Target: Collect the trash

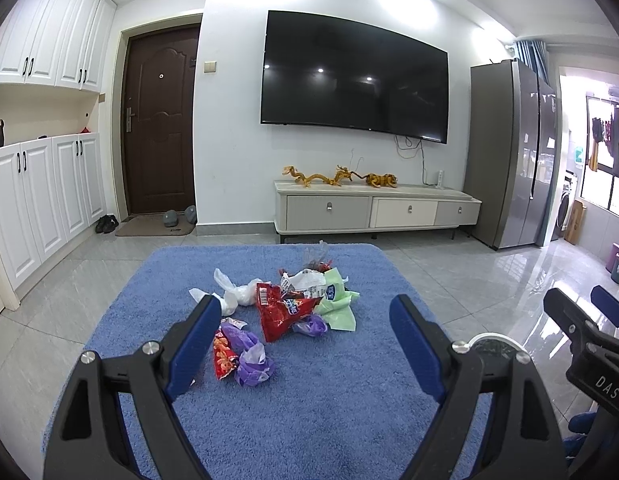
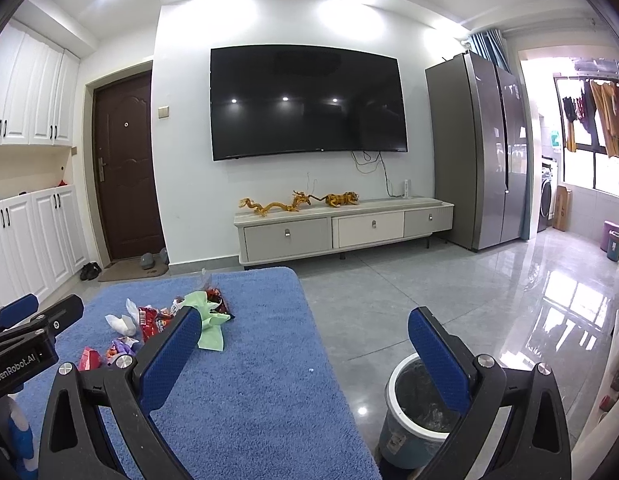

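Trash pile (image 1: 277, 308) sits mid blue-covered counter (image 1: 309, 420), nothing picked yet. Left gripper (image 1: 305, 312) fingers spread wide, empty, facing pile. Right gripper (image 2: 305, 332) fingers spread too, empty. Bin (image 2: 419, 408) on floor just off counter's rt edge. Advice: take nearest piece first, purple wrapper (image 1: 251, 360); pinch crumpled bulk, not loose edge; lift clear, carry over to bin.
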Demonstrator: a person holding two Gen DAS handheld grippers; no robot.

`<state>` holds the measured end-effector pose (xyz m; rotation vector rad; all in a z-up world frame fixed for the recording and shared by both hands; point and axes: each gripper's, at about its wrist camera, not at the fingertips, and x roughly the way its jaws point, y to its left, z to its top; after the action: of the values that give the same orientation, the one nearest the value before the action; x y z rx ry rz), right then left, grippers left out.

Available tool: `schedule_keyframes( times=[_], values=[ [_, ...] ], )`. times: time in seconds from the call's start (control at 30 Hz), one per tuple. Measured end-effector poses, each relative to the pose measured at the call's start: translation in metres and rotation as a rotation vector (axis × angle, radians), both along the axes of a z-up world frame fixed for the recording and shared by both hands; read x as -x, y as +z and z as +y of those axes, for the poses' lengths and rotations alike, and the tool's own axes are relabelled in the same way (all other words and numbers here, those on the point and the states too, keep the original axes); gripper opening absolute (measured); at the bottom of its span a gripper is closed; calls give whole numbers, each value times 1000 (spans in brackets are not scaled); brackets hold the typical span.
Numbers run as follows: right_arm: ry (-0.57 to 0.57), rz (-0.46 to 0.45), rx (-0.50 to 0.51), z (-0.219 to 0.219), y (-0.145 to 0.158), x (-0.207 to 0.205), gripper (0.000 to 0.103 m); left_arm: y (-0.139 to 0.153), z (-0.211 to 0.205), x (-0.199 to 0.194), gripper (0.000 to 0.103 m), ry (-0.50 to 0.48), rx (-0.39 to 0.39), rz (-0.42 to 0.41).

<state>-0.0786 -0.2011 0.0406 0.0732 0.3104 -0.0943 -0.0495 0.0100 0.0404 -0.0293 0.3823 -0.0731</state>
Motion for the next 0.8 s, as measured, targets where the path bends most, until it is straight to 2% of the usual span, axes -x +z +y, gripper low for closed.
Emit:
schedule_keyframes(
  times=[0.57, 0.8],
  values=[
    [-5, 56, -6, -3, -12, -19, 103, -13, 11, -18, 86, 10, 13, 26],
    [14, 102, 4, 1, -18, -37, 103, -14, 48, -37, 86, 84, 23, 25]
  ],
)
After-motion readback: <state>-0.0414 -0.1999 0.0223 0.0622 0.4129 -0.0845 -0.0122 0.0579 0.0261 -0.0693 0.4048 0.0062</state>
